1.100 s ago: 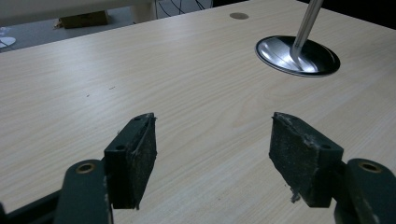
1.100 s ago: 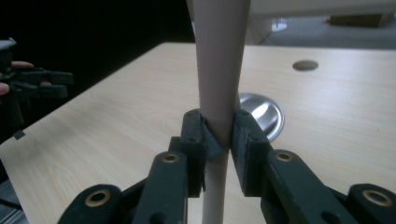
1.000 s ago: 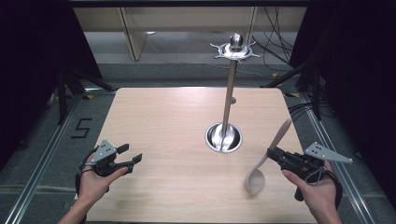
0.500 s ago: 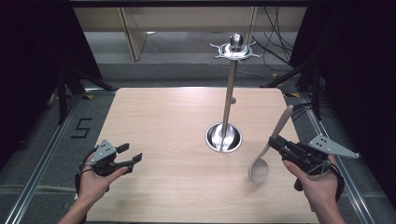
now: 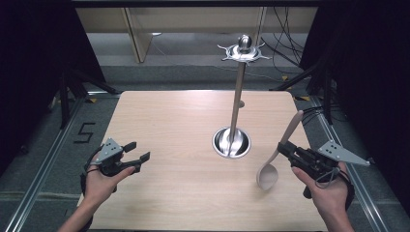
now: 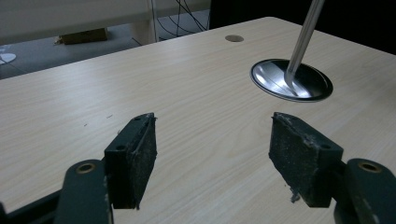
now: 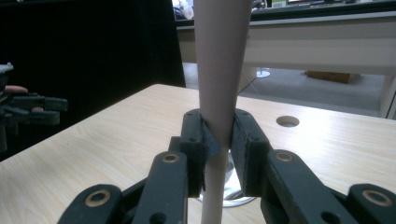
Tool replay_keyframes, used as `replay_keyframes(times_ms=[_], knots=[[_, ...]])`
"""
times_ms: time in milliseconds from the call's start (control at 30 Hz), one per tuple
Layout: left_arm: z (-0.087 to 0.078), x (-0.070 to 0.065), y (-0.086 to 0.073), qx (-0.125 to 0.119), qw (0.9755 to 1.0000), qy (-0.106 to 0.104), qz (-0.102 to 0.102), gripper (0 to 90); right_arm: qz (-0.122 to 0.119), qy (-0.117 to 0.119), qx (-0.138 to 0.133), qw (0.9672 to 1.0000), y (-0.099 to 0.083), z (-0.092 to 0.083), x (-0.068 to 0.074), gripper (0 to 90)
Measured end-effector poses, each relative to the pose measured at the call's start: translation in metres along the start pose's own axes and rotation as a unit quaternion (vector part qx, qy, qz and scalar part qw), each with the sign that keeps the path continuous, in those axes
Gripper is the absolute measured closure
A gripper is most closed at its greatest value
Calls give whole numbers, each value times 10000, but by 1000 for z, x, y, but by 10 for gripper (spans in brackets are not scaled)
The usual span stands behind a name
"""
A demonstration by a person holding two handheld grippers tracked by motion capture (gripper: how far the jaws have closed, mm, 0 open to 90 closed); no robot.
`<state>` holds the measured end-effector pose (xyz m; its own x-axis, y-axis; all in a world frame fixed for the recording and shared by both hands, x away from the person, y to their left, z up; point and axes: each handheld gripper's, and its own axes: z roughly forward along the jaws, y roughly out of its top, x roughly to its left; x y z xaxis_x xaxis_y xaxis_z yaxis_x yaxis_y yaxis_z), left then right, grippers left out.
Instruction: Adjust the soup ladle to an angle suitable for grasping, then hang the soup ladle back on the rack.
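On the pale wooden desk my right tool is clamped mid-handle on the light, stiff beige plastic spoon, bowl hanging low beside the steel stand, a smooth taper I judge slippery, while my left tool rests apart, empty.

Ahead of the left gripper, whose jaws stand apart with nothing between them, bare table runs open as far as the metal stand, whose round base and thin upright pole lie well off to that gripper's front right. The right gripper is clamped on the handle of a pale spoon, which slants up past its jaws and blocks the way straight ahead. Its bowl hangs low over the wood between this gripper and the stand's base, narrowing the gap there.
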<state>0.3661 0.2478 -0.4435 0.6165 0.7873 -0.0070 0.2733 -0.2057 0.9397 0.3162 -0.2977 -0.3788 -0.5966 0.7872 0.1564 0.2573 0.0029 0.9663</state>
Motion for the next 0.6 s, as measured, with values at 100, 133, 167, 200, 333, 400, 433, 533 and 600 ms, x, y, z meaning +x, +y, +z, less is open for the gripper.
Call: replay_keyframes(times_ms=[100,133,167,200,333,400,433,533,600], knots=[[2,-2,6,-16,10000,4,-4,315,-40,-77,29,10000,-4,1,2,763],[3,-3,9,-75,10000,-10,7,315,90,-76,69,9999,-5,1,5,763],[4,-4,12,-127,9999,-39,-68,315,87,-85,75,9999,-5,1,6,763],[4,-5,15,-162,9999,-50,-35,315,83,-67,104,9999,-5,2,7,763],[7,-17,30,-271,9994,-204,-68,315,-155,-128,119,9997,-2,7,11,763],[10,-23,39,-345,9989,-309,-17,317,-91,-159,181,9997,-1,11,16,763],[11,-27,44,-335,9989,-332,0,318,-131,-96,224,9996,0,13,17,763],[20,-40,57,-396,9978,-526,63,322,-346,-110,268,9990,2,22,20,763],[26,-49,64,-425,9967,-688,103,325,-435,-104,302,9985,3,26,23,763]])
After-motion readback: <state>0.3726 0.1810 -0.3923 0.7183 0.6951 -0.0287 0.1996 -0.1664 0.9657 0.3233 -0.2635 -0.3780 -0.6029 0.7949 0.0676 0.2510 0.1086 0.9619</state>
